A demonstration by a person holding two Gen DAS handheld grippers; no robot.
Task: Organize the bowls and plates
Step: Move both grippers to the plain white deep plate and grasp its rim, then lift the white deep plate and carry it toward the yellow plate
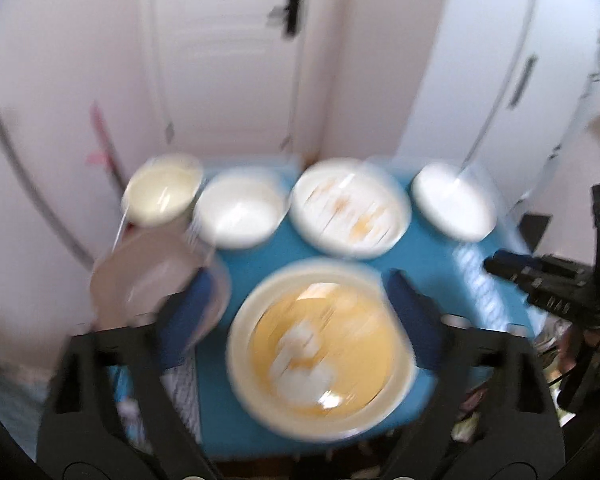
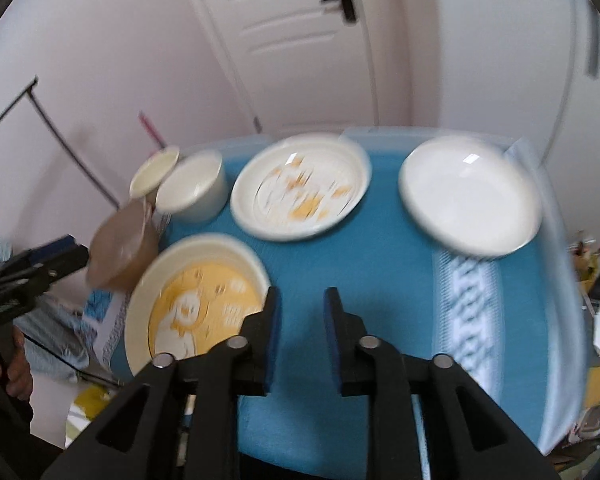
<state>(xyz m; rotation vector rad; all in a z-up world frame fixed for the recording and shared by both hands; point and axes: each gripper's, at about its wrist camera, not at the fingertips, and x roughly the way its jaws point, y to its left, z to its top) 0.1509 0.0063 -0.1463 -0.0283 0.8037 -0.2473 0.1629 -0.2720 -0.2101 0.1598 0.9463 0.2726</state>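
1. small table under a blue cloth (image 2: 380, 264), white door (image 2: 296, 36) behind it.
2. near edge, left: large cream plate with a yellow cartoon centre (image 1: 320, 344) (image 2: 198, 304), lying flat on the cloth.
3. far row, left to right: cream cup (image 1: 162, 190) (image 2: 154, 172), white bowl (image 1: 240, 210) (image 2: 194, 186), white plate with orange marks (image 1: 350, 208) (image 2: 300, 186), plain white plate (image 1: 454, 200) (image 2: 470, 196); cup and bowl just beside each other, the two plates apart.
4. off the table's left edge, near the cup: brownish translucent bowl (image 1: 156, 280) (image 2: 122, 248), tilted; too blurred to tell what bears it.
5. left gripper (image 1: 300, 304): spread wide above the yellow plate, blue pads (image 1: 408, 312) on either side of it, nothing grasped; left pad overlapping the brownish bowl in view, contact unclear.
6. right gripper (image 2: 302, 328): released, a modest gap between the pads, nothing in it, above bare cloth just right of the yellow plate.
7. both views smeared by motion blur.
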